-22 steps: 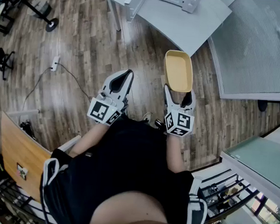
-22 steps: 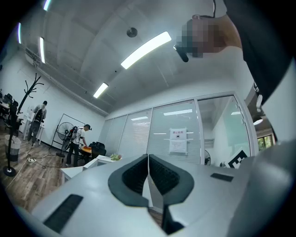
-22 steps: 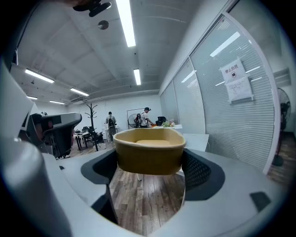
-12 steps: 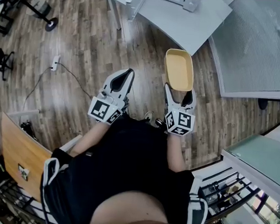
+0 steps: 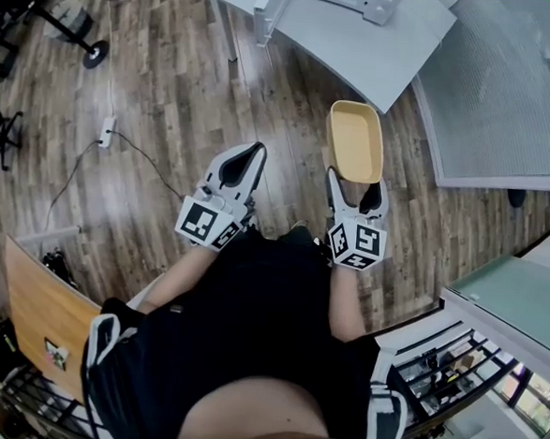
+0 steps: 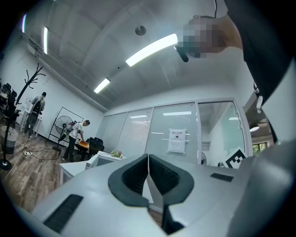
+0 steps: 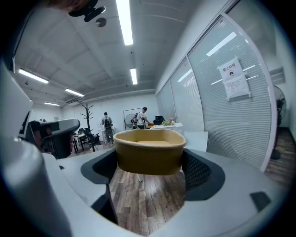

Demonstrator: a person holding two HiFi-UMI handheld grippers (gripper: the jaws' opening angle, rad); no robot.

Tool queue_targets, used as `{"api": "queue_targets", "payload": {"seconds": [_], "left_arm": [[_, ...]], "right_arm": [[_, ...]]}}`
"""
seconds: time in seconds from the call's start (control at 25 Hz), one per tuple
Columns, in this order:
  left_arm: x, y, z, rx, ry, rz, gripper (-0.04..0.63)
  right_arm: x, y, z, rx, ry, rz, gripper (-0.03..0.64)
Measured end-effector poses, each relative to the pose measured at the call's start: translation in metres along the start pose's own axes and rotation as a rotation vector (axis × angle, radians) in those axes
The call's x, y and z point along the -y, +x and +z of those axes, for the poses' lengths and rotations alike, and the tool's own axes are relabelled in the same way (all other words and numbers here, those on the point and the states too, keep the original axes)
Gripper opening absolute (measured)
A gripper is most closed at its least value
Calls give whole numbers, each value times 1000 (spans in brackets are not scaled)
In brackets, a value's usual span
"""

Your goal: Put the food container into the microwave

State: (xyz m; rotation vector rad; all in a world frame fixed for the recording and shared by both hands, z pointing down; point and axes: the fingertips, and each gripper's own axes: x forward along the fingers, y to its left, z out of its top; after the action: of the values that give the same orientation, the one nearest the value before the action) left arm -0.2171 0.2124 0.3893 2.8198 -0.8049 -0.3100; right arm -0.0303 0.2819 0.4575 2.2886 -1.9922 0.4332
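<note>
I am still carrying the food container (image 5: 355, 140), pinched in my right gripper (image 5: 355, 185). My left gripper (image 5: 251, 156) is staying pressed together, empty. Placement is still pending.

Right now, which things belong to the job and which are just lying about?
Job:
- container, clamped in the right gripper
- left gripper, shut and empty
- no microwave in view

Lying about:
- white table
- power strip
- wooden board
- fan
</note>
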Motion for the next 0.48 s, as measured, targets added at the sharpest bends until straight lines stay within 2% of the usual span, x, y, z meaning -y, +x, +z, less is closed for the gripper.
{"api": "queue_targets", "payload": {"seconds": [0.28,0.48], "left_arm": [[-33,35,-18,-7,-29,-13,26],[-68,110,-33,-19,-8,27,26]], "right_arm": [[9,54,-7,-22,-4,-13,449],[50,139,4,-22,-12,27,449]]}}
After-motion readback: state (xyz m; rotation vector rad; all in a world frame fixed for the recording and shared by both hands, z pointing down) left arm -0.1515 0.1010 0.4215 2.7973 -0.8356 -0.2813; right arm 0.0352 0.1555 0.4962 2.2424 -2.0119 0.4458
